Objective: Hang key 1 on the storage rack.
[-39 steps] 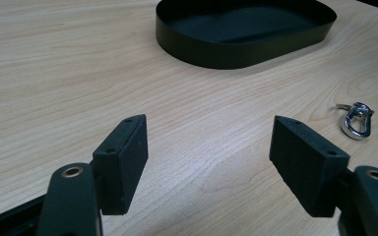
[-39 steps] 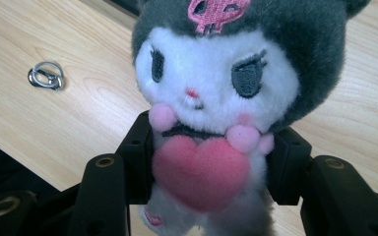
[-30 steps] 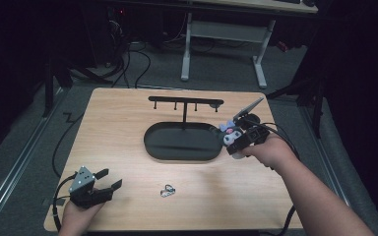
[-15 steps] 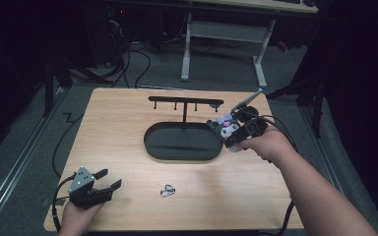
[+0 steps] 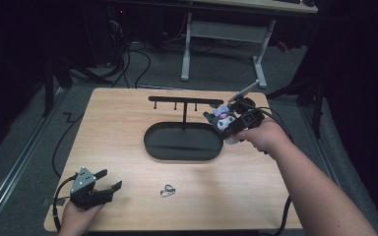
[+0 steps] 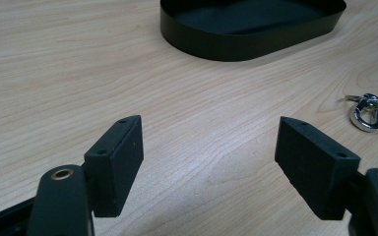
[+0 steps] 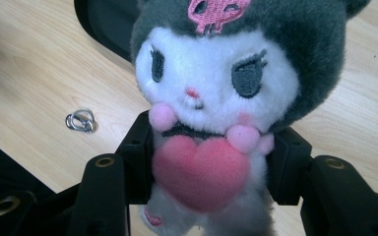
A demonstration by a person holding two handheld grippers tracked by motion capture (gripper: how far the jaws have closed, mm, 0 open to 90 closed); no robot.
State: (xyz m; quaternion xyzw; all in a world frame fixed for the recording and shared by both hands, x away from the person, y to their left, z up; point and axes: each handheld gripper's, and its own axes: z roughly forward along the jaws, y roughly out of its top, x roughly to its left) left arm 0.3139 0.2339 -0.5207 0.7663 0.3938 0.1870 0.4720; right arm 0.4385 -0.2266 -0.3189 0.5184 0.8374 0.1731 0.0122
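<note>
At the near left corner of the table (image 5: 128,123) we see our left hand (image 5: 76,214) resting low at the edge, wrapped around the left tool (image 5: 107,183), which lies close over the wood and points to the right, toward the middle of the table; its jaws have just been opening and stand wide apart with nothing but bare wood between them, as the left gripper view makes plain (image 6: 209,162). A little to the right of it, apart from the jaws, a small metal clasp (image 5: 167,190) lies flat on the wood, and it shows again at the right of the left gripper view (image 6: 367,111). Farther right and farther from us sits the black oval tray (image 5: 183,141), and behind it rises a thin black rack (image 5: 185,101) with short pegs hanging from its crossbar. To the right of the tray our right forearm (image 5: 320,191) comes in slantwise from the lower right corner, the right hand (image 5: 261,136) lifted off the table with the right tool (image 5: 216,118) aimed leftward, near the right end of the rack. That tool is clenched on a plush doll (image 5: 224,118): in the right gripper view the two jaws press its body from both sides (image 7: 211,123), beside the pink heart on its chest, and it hangs above the right rim of the tray, clear of the wood
</note>
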